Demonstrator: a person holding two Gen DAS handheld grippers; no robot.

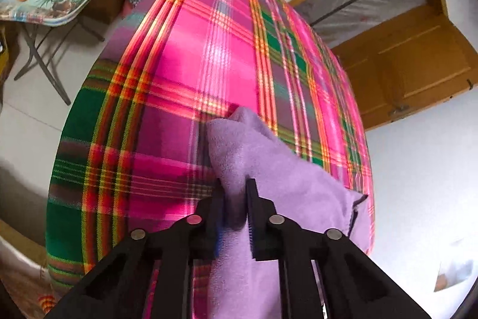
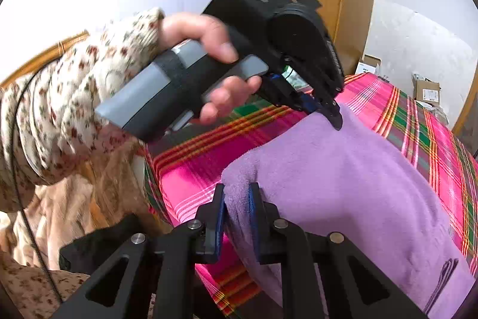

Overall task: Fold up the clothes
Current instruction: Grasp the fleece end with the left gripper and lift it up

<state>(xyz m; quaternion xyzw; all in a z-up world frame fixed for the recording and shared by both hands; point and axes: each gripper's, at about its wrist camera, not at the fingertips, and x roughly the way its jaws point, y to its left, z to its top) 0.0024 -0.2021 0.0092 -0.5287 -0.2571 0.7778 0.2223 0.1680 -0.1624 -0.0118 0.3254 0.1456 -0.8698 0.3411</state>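
A: Left gripper pinches the purple fleece garment, fabric bunched between its jaws over the plaid bed cover

B: Right gripper clamps another edge; lift both evenly, keep the span taut

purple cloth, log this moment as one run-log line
stage: both grips set | left gripper: shut on purple cloth | right gripper: shut on purple cloth edge | surface: plaid bedspread

The purple fleece garment runs off the bottom edge in both views, so its full shape cannot be told. In the right wrist view the left gripper has its fingertips partly sunk in the fleece, and the person's floral sleeve is cut off at the left.
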